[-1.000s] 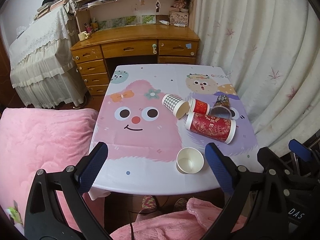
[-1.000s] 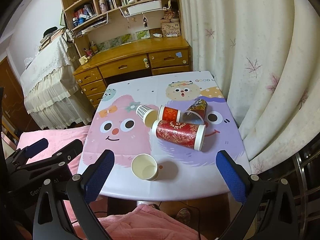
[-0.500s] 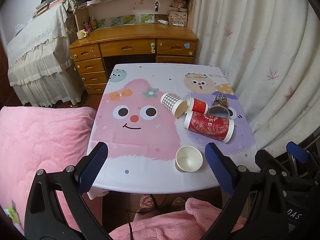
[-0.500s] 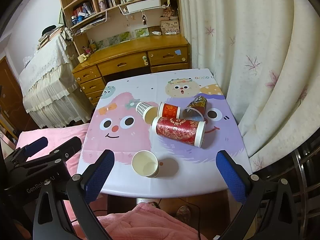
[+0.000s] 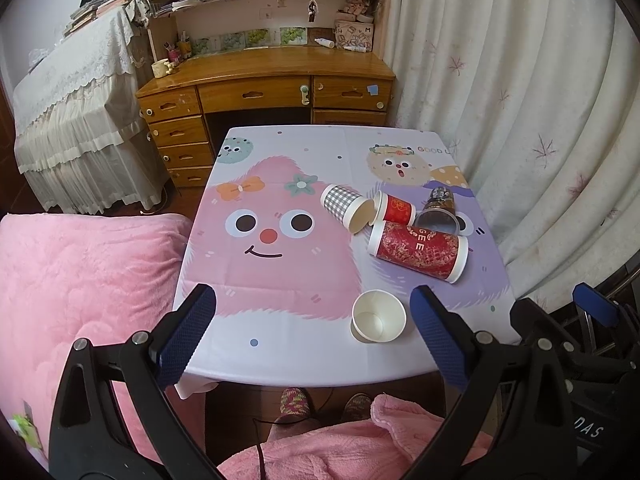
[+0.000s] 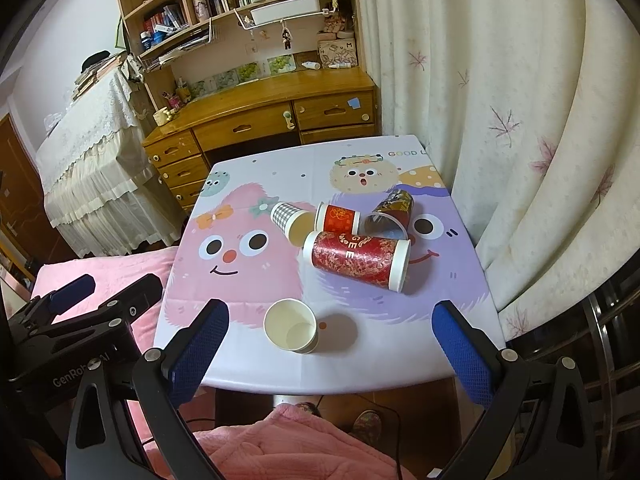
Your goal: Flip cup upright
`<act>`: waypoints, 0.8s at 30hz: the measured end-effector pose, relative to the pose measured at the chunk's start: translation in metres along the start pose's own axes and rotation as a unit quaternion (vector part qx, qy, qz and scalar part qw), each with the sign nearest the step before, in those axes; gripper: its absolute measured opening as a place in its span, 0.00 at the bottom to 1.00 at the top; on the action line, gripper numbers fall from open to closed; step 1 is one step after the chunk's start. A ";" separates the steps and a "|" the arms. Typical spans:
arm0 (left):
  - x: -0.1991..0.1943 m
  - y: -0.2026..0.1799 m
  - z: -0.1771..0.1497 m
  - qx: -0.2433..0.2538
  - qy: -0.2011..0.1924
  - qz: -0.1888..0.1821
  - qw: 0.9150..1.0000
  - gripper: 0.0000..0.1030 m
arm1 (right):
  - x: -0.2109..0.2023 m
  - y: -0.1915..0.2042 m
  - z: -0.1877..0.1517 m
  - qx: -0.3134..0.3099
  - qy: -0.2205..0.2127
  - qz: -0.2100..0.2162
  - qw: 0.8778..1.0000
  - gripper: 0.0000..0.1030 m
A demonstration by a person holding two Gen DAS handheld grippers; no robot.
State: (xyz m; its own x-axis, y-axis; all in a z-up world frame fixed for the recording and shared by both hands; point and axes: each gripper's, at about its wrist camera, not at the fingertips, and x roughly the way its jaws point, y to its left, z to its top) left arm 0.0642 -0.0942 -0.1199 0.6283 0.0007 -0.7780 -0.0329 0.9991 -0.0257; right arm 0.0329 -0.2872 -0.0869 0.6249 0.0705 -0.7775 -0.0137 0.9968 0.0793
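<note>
On cartoon-print table near desk, toppled cups (both tools spread wide, empty).

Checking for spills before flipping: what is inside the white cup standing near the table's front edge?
The white cup stands upright, mouth open; its pale inner wall and bottom show nothing inside. Whatever is under its base on the table is covered.

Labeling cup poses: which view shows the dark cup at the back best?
Right wrist. The dark cup lies there with its side and clear rim in sight, behind the big red cup. In the left wrist view the dark cup is smaller, seen mostly end-on, its side foreshortened.
</note>
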 end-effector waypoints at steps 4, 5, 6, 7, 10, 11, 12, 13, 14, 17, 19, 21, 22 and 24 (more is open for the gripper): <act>0.000 0.000 -0.003 0.003 -0.004 0.004 1.000 0.94 | 0.000 -0.001 -0.001 0.001 0.001 0.000 1.000 1.00; 0.000 0.000 -0.003 0.003 -0.003 0.005 1.000 0.94 | 0.000 -0.001 -0.001 0.001 0.001 0.001 1.000 1.00; 0.000 0.000 -0.003 0.003 -0.003 0.006 1.000 0.94 | 0.000 -0.001 -0.001 0.001 0.001 0.001 1.000 1.00; 0.000 0.000 -0.004 0.003 -0.003 0.006 1.000 0.94 | 0.000 -0.001 -0.001 0.000 0.002 0.000 1.000 1.00; -0.001 0.000 -0.004 0.003 -0.003 0.005 1.000 0.94 | 0.000 -0.001 -0.001 0.001 0.002 0.001 1.000 1.00; 0.000 0.000 -0.003 0.003 -0.003 0.005 1.000 0.94 | 0.000 0.000 -0.001 0.001 0.002 0.000 1.000 1.00; 0.000 0.000 -0.004 0.003 -0.003 0.005 1.000 0.94 | 0.000 0.000 -0.001 0.001 0.002 0.000 1.000 1.00; 0.000 0.000 -0.003 0.003 -0.003 0.005 1.000 0.94 | 0.000 -0.001 -0.003 0.001 0.002 0.000 1.000 1.00; 0.000 0.000 -0.003 0.003 -0.003 0.005 1.000 0.94 | 0.000 -0.001 -0.004 0.001 0.003 0.000 1.000 1.00; -0.001 0.000 -0.003 0.004 -0.003 0.005 1.000 0.94 | 0.000 -0.001 -0.004 0.002 0.003 0.000 1.000 1.00; -0.001 0.000 -0.004 0.004 -0.003 0.004 1.000 0.94 | 0.000 -0.001 -0.006 0.002 0.003 0.000 1.000 1.00; 0.000 0.000 -0.003 0.003 -0.002 0.004 1.000 0.94 | 0.000 -0.001 -0.006 0.001 0.002 -0.001 1.000 1.00; -0.001 -0.001 -0.004 0.003 -0.002 0.004 1.000 0.94 | 0.001 -0.002 -0.004 0.002 0.003 0.000 1.000 1.00; -0.001 0.000 -0.003 0.004 -0.002 0.004 1.000 0.94 | 0.000 -0.002 -0.005 0.002 0.005 0.000 1.000 1.00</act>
State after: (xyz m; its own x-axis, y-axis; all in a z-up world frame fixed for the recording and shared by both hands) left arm 0.0614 -0.0948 -0.1213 0.6312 0.0089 -0.7756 -0.0324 0.9994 -0.0149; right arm 0.0291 -0.2886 -0.0903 0.6165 0.0705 -0.7842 -0.0096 0.9966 0.0820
